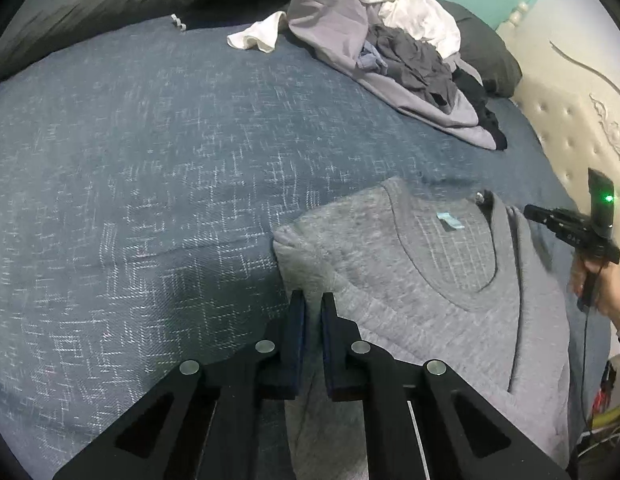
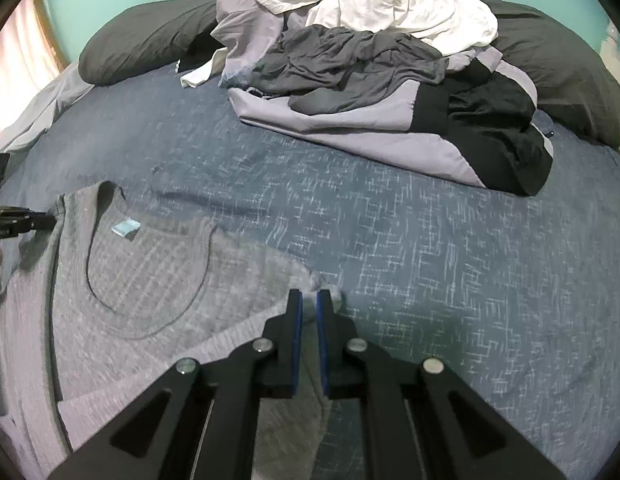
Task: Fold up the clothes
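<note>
A grey knit top (image 1: 430, 292) with a scoop neck and a small light-blue label (image 1: 450, 220) lies flat on the blue bed cover. My left gripper (image 1: 312, 300) is shut on the top's left shoulder edge, with grey fabric between its blue pads. In the right wrist view the same top (image 2: 142, 280) spreads to the left. My right gripper (image 2: 309, 300) is shut on a bunched bit of the other shoulder. The right gripper (image 1: 528, 212) also shows from the side in the left wrist view, a hand (image 1: 602, 284) holding it.
A heap of unfolded clothes (image 2: 370, 52) in white, lilac, dark grey and black sits at the far side of the bed. Dark pillows (image 2: 570, 72) lie behind it. A padded cream headboard (image 1: 570, 128) runs along the right. Bare blue cover (image 1: 150, 180) stretches to the left.
</note>
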Demonstrator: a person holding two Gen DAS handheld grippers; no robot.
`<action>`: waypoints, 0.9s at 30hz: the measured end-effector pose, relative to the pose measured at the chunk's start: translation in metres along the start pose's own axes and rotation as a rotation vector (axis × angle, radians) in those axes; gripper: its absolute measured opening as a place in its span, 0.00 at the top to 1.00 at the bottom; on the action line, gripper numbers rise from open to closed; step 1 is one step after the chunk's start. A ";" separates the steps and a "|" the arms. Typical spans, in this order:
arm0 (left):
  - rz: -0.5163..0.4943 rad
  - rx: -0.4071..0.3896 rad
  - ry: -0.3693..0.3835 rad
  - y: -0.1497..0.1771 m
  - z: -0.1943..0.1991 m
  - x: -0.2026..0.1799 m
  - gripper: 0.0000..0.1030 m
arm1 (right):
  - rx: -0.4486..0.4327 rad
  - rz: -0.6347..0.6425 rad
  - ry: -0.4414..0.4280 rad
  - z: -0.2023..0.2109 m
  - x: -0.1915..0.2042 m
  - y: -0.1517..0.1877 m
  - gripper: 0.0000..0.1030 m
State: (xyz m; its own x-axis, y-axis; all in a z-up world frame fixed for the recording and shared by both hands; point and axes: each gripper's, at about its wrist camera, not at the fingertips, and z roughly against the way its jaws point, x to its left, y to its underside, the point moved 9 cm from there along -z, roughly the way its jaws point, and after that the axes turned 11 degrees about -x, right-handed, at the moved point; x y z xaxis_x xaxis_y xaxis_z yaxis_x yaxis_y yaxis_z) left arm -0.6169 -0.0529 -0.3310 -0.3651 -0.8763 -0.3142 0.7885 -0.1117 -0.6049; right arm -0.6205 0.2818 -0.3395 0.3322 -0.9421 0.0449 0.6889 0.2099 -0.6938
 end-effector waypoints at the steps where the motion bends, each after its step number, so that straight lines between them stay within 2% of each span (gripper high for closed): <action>1: 0.027 -0.010 0.008 -0.002 0.003 0.004 0.94 | 0.000 -0.006 0.001 0.000 -0.002 0.001 0.93; 6: 0.118 -0.015 0.007 -0.002 0.001 0.027 0.94 | 0.001 -0.025 0.000 -0.001 -0.004 0.006 0.93; 11: 0.144 0.002 0.001 0.003 -0.006 0.036 0.93 | 0.007 -0.016 -0.005 -0.002 -0.002 0.008 0.93; 15: 0.123 0.012 -0.026 0.001 -0.004 0.034 0.82 | 0.009 -0.021 -0.006 0.000 -0.003 0.009 0.93; 16: 0.123 0.006 -0.035 -0.002 -0.001 0.035 0.72 | 0.010 -0.023 -0.006 0.001 -0.003 0.009 0.93; 17: 0.125 -0.003 -0.041 -0.005 0.002 0.036 0.68 | 0.011 -0.024 -0.006 0.001 -0.004 0.010 0.93; 22: 0.109 -0.042 -0.046 -0.018 0.011 0.033 0.62 | 0.013 -0.025 -0.006 0.004 -0.004 0.013 0.93; 27: 0.062 -0.006 -0.077 -0.016 -0.005 0.029 0.64 | 0.015 -0.026 -0.008 0.006 -0.005 0.017 0.93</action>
State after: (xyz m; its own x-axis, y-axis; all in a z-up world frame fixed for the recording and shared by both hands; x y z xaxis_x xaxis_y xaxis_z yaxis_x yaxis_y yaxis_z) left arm -0.6425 -0.0739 -0.3334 -0.2763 -0.9150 -0.2939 0.8052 -0.0534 -0.5905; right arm -0.6063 0.2914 -0.3469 0.3197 -0.9450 0.0686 0.7066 0.1896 -0.6818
